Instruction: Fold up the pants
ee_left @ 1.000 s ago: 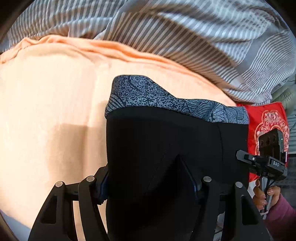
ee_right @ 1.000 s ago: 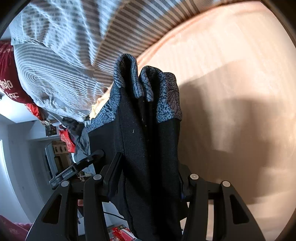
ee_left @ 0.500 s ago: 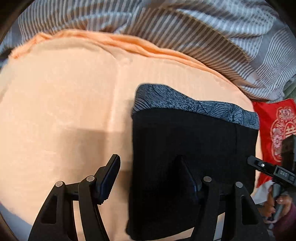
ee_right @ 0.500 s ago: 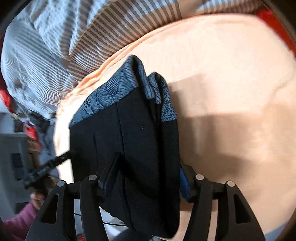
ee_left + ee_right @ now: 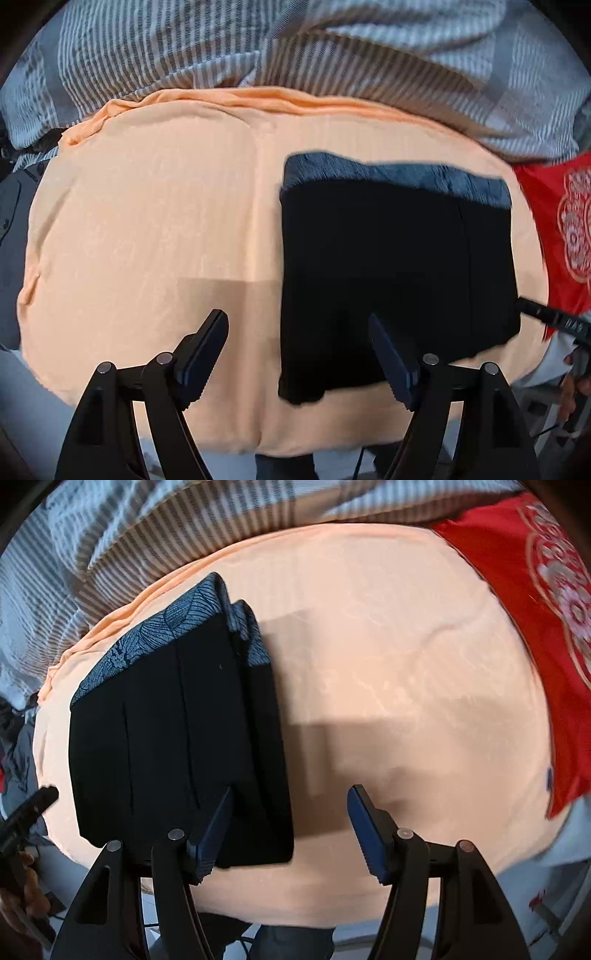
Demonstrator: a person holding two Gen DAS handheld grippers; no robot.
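Now both released. One second ago each gripper pinched the folded pants [image 5: 395,273] in the air; half a second ago the left had let go while the right held on. Left gripper [image 5: 299,354] is spread, right gripper [image 5: 290,827] spread too, nothing between the fingers of either. Pants lie flat as a compact rectangle on the orange sheet [image 5: 147,229], patterned waistband [image 5: 162,635] toward the striped bedding [image 5: 258,40]. I judge the fold finished; only withdrawal remains.

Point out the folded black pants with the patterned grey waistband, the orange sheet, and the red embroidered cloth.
Folded black pants [image 5: 395,266], left wrist view, middle of the black panel.
Orange sheet [image 5: 155,221], left wrist view, bare area left of the pants.
Red embroidered cloth [image 5: 524,576], right wrist view, plain red part.
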